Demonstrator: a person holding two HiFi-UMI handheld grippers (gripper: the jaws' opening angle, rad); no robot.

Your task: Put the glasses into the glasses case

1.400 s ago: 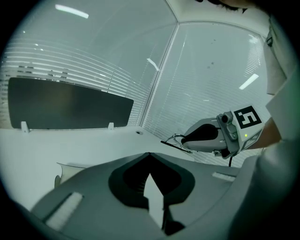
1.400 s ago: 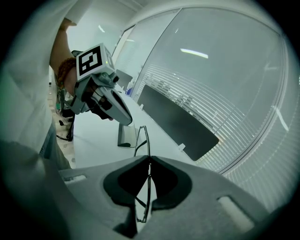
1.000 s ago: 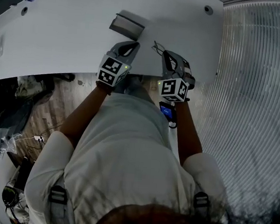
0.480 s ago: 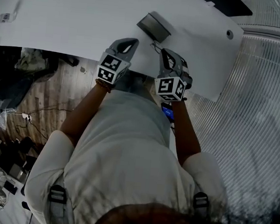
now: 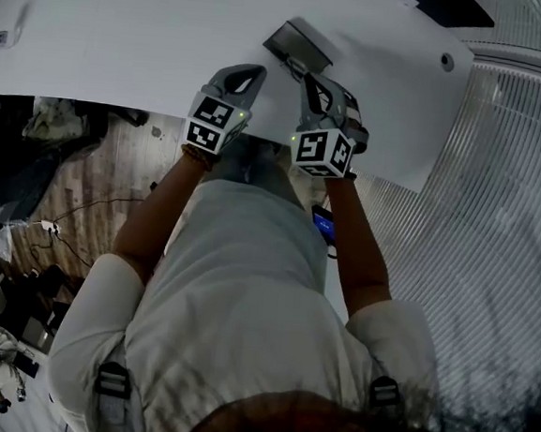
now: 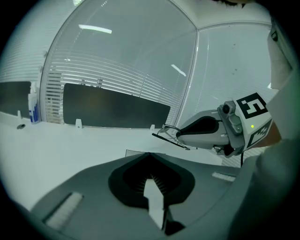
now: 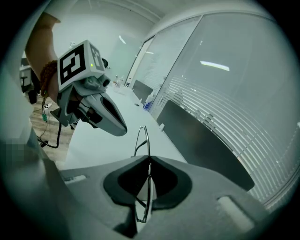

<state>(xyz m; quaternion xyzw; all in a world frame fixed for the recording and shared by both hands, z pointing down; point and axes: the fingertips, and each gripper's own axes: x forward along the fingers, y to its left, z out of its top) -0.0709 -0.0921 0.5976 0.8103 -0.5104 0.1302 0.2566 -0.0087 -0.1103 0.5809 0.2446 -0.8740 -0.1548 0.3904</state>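
**While right tongs [image 7: 149,157] clamp the glasses [image 6: 170,141], the glasses case [image 5: 300,42] waits close by**

Closed on nothing, the left tongs [image 6: 150,155] hover alongside over the white counter [image 5: 125,47]. The thin wire frame sits edge-on in the right pair's near-closed grip, near the grey case. It looks light, springy and easily bent. The bridge or rim seems a safer hold than the lenses or temples.

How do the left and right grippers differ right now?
The right gripper's jaws are shut on the glasses; the left gripper's jaws are shut on nothing. In the head view the right gripper's tip sits close to the glasses case, while the left gripper is further off, over bare table. Both point the same way, side by side.
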